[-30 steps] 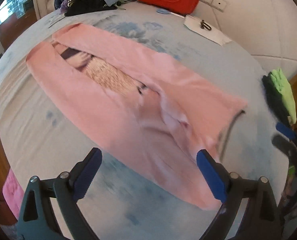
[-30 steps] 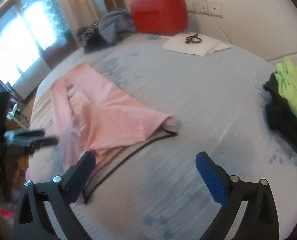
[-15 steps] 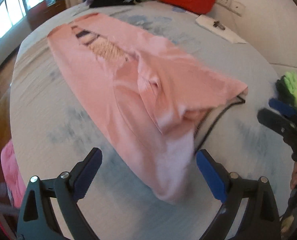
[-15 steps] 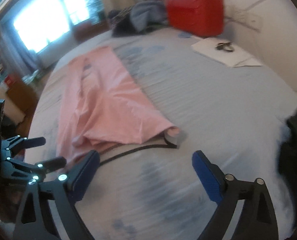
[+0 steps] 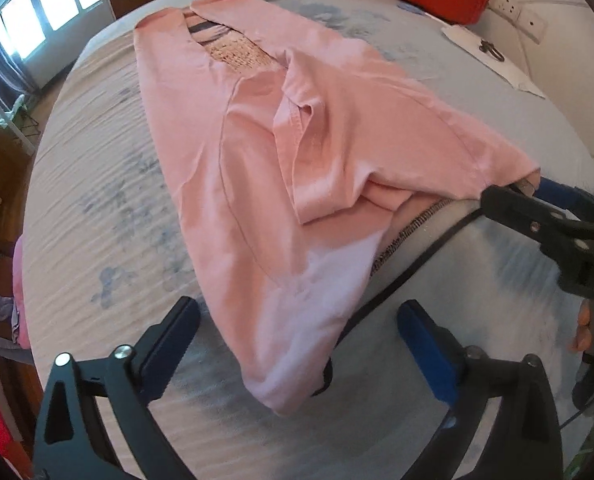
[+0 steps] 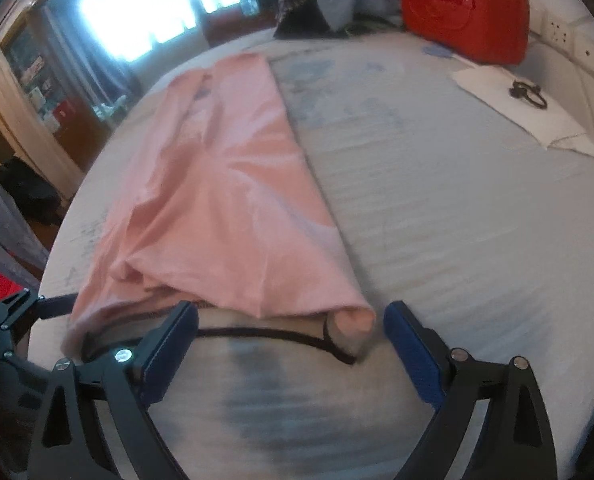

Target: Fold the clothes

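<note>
Fingers of both grippers, left and right, spread beside one pink shirt

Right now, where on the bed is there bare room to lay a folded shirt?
Bare sheet lies between the pink shirt and the white paper. The far end is crowded: red bag and clothes pile.

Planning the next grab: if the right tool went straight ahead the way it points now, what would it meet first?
Most likely the near hem of the pink cotton shirt, where its black-edged trim lies on the pale blue bedsheet between the right tool's open fingers. Depth is unclear.
</note>
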